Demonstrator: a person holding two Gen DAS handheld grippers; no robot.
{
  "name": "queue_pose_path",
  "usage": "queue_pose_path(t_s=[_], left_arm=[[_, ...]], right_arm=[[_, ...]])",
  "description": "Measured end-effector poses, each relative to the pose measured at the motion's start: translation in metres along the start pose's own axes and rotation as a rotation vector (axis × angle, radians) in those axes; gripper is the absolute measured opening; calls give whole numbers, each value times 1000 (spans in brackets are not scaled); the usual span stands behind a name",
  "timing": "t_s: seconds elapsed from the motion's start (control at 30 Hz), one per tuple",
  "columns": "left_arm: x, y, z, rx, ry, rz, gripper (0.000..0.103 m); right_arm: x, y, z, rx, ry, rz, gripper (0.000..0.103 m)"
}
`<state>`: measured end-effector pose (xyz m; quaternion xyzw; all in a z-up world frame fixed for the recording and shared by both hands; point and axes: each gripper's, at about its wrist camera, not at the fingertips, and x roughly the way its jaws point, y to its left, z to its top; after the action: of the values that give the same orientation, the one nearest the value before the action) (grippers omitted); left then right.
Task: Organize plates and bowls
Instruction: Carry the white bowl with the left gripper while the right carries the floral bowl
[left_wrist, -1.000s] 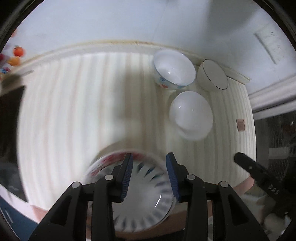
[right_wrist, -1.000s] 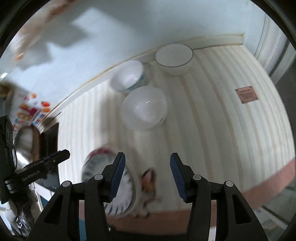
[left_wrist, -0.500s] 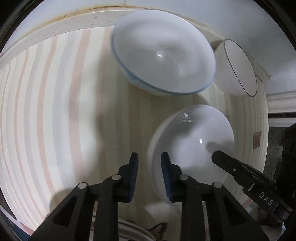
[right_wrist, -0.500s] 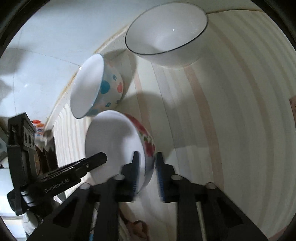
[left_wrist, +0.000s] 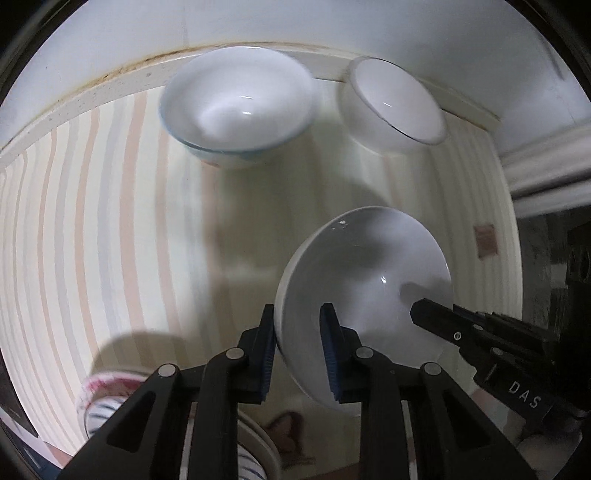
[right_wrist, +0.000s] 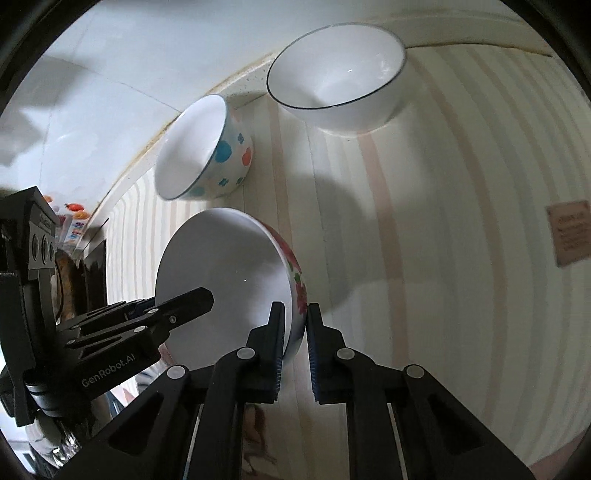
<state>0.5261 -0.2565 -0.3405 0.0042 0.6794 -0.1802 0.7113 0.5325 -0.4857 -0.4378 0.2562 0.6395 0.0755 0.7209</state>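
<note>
A white bowl with red flowers outside (right_wrist: 229, 273) stands mid-table on the striped cloth. My right gripper (right_wrist: 295, 321) is shut on its right rim, one finger inside and one outside. My left gripper (left_wrist: 297, 325) is shut on the opposite rim of the same bowl (left_wrist: 369, 280), which looks slightly tilted. Each gripper shows in the other's view: the right one (left_wrist: 480, 336) and the left one (right_wrist: 147, 317). Behind it stand a dotted bowl (right_wrist: 207, 147) (left_wrist: 236, 107) and a white bowl with a thin dark rim (right_wrist: 336, 81) (left_wrist: 395, 107).
A blue-striped plate with a pink edge (left_wrist: 107, 395) lies at the near table edge, left of my left gripper. The wall (left_wrist: 295, 22) runs right behind the two back bowls. A small brown label (right_wrist: 569, 232) lies on the cloth at the right.
Both grippers moved from over the striped plate forward and down to the flowered bowl. Their jaws closed from open onto its opposite rims.
</note>
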Motion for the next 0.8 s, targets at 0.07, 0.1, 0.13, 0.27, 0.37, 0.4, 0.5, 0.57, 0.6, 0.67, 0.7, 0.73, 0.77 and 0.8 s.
queue_pose_path(t_s=[0.07, 0.1, 0.13, 0.27, 0.37, 0.4, 0.5, 0.57, 0.6, 0.67, 0.7, 0.73, 0.77, 0.8], left_arm=[[-5, -8, -14, 30, 1, 3, 21], [-5, -13, -20, 41, 2, 3, 21], [-6, -17, -26, 48, 3, 3, 21], [-2, -31, -53, 91, 23, 4, 21], [7, -37, -67, 118, 45, 6, 21], [10, -38, -70, 123, 54, 7, 21], [23, -48, -75, 124, 73, 16, 21], [32, -56, -79, 132, 80, 28, 21], [32, -57, -81, 134, 83, 30, 21], [35, -57, -83, 138, 92, 33, 21], [37, -57, -83, 139, 96, 35, 21], [45, -65, -80, 137, 99, 37, 21], [48, -67, -81, 139, 103, 39, 21], [49, -67, -83, 141, 105, 42, 21]], right_arm=[[-11, -3, -12, -4, -7, -5, 13], [-17, -5, -20, -4, -10, -9, 13], [-21, -8, -27, -1, -11, -13, 13], [-36, -23, -56, 17, -10, -23, 13], [-45, -41, -75, 30, 1, -30, 13], [-46, -45, -82, 33, 4, -36, 13], [-44, -59, -95, 55, 18, -37, 13], [-41, -64, -101, 65, 24, -39, 13], [-39, -67, -104, 69, 27, -41, 13], [-36, -72, -110, 80, 32, -41, 13], [-34, -73, -110, 83, 35, -41, 13], [-31, -74, -112, 86, 36, -40, 13], [-31, -76, -114, 89, 39, -39, 13], [-29, -78, -115, 92, 43, -38, 13]])
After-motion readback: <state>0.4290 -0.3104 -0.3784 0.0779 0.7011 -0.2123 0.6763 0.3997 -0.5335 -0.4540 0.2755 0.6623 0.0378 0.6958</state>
